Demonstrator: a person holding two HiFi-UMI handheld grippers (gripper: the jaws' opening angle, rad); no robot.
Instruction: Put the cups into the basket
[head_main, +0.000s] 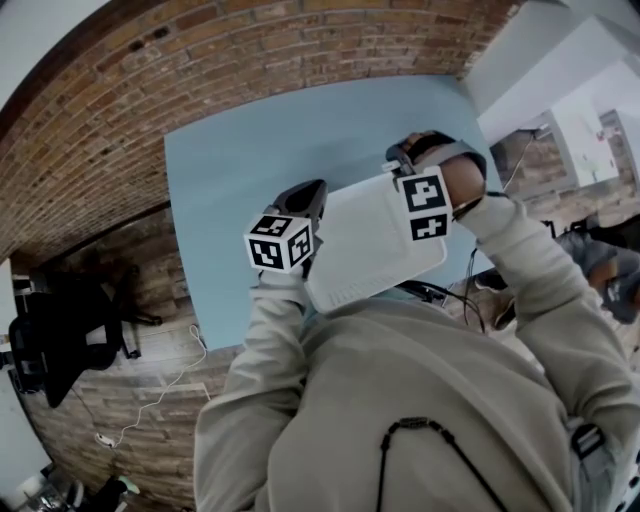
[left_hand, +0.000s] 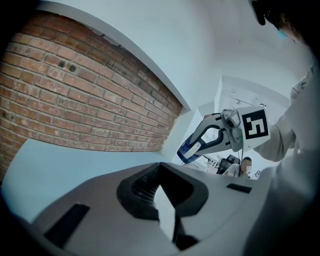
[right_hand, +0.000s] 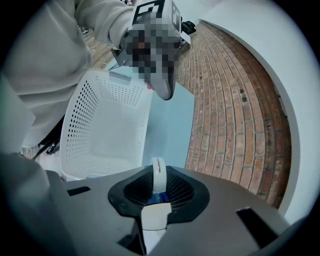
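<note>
The white perforated basket (right_hand: 80, 120) sits on the pale blue table (head_main: 240, 170), close in front of the person's beige sweatshirt (head_main: 420, 400). In the right gripper view its slotted walls and dotted floor show plainly. The left gripper (left_hand: 165, 207) has its 2 jaws closed together with nothing between them. It hangs over the basket's near left corner in the head view. The right gripper (right_hand: 157, 175) likewise has its 2 jaws pressed together on nothing, and it sits at the basket's far right corner. Each gripper's marker cube (head_main: 280, 243) bears black-and-white square patterns, not letters. Red-brown brick (head_main: 250, 50) surrounds the table.
</note>
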